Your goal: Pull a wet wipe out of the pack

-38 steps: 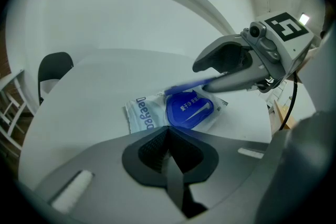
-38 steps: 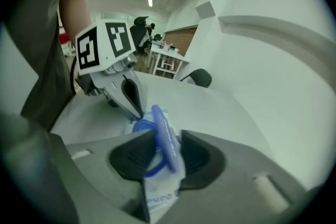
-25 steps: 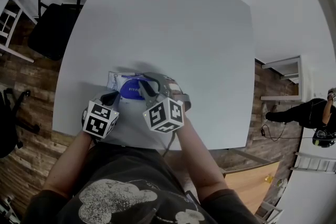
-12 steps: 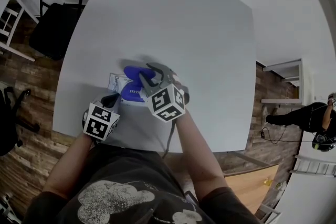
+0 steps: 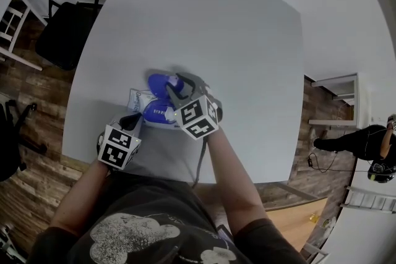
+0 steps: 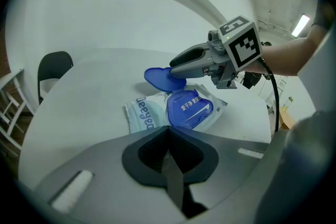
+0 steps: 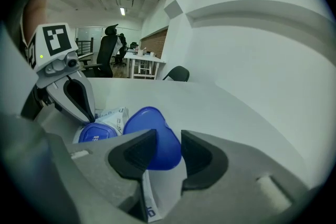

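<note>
While the wet wipe pack [image 5: 140, 99] lies flat near the front edge of the white table [image 5: 204, 28] in the head view, its blue lid [image 5: 161, 84] stands flipped up on the pack's far side, above the blue oval frame [image 5: 158, 113] on the pack's top. The left gripper [image 5: 132, 120] has its tips at the pack's near edge, and the right gripper [image 5: 176, 87] reaches over the pack's right side to the raised lid. A black chair [image 5: 67, 15] stands well beyond the pack, past the table's far left corner.

From the left gripper view, the left gripper [image 6: 168, 129] has its jaws pressed together with nothing between them, just short of the pack [image 6: 140, 116]. The oval frame [image 6: 190, 109] sits on the pack's right half, and the lid [image 6: 161, 79] tilts up behind it with the right gripper [image 6: 173, 71] at its edge.

Seen from the right gripper view, the right gripper [image 7: 168, 138] has its jaws partly apart; they have just been opening, and the lid [image 7: 151, 124] stands in the gap between them without the pads clearly clamping it. Left of the lid lie the frame [image 7: 96, 132] and the white end of the pack [image 7: 113, 115], where the closed left gripper [image 7: 88, 114] comes down onto the pack's edge.
</note>
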Demonstrator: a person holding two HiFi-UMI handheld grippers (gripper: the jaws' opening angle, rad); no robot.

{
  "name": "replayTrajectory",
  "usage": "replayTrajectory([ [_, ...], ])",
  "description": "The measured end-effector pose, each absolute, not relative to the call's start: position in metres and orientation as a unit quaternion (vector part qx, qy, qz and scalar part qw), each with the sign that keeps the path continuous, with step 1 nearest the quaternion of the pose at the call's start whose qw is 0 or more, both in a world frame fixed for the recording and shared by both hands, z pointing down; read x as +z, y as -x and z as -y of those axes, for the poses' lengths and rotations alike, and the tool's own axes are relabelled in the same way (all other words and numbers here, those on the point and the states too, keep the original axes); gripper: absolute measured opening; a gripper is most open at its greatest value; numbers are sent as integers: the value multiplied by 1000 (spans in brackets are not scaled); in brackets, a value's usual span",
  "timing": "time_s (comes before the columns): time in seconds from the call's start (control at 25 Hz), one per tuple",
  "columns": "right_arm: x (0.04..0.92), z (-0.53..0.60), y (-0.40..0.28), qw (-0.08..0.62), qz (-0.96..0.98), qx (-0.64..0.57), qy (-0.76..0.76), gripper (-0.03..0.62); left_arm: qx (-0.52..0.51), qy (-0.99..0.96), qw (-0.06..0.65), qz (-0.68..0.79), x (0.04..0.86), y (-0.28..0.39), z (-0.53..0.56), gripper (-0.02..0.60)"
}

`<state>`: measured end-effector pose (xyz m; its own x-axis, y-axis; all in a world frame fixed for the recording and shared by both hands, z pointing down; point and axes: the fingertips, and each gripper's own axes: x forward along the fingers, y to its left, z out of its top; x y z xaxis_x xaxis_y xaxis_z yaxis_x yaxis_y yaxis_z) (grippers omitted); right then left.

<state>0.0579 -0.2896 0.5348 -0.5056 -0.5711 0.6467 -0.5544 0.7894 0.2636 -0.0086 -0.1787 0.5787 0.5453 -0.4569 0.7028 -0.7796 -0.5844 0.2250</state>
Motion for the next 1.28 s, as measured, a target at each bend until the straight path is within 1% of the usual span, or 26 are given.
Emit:
replayTrajectory([
  [0.28, 544, 292, -61, 368, 869, 22, -331, 138, 304, -837, 270, 367, 579, 8, 178, 18],
  [0.76, 505, 273, -68, 296, 875, 21, -382, 137, 283, -841, 272, 373, 573, 10, 179, 18],
  [0.8, 501, 271, -71, 287, 875, 17, -390, 129, 281, -842, 268, 374, 570, 10, 179, 18],
  [0.96, 482, 261, -88, 239, 863, 13, -444, 21, 256, -853, 252, 377, 550, 2, 181, 18],
  [1.08, 472, 253, -100, 212, 853, 27, -477, 6, 237, -866, 239, 371, 532, -11, 178, 20],
  [1.12, 470, 251, -104, 206, 850, 31, -484, -1, 233, -869, 235, 367, 528, -17, 177, 27],
  [1.2, 468, 245, -110, 201, 845, 36, -495, -5, 232, -876, 224, 360, 524, -28, 174, 66],
  [1.28, 466, 239, -114, 196, 840, 41, -504, -5, 240, -880, 203, 355, 525, -37, 173, 128],
])
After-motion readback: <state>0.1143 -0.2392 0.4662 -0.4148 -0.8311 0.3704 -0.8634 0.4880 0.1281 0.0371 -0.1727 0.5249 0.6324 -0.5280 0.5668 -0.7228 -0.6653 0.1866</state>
